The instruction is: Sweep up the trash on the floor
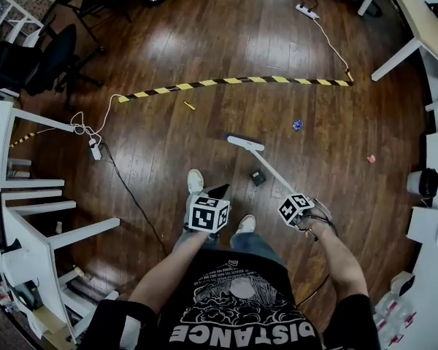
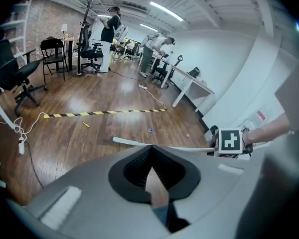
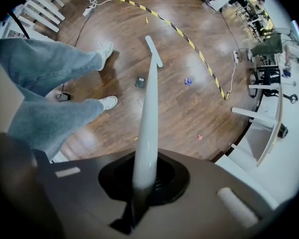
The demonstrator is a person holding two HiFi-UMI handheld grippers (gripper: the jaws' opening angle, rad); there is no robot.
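Broom (image 3: 149, 103) clamped in right claw (image 3: 141, 182) — left claw (image 2: 150, 152) pinched shut; shirt (image 1: 241, 301) reads "DISTANCE".

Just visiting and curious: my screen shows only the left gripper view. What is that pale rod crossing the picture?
Observer: A broom handle; the right gripper has its fingers shut on it.
Visitor: Any trash near it?
Observer: A small dark square piece lies on the floor beside the handle, nearer the person than the broom head.
Visitor: Where is that person standing?
Observer: Left of the handle, in white shoes, one foot ahead of the other.
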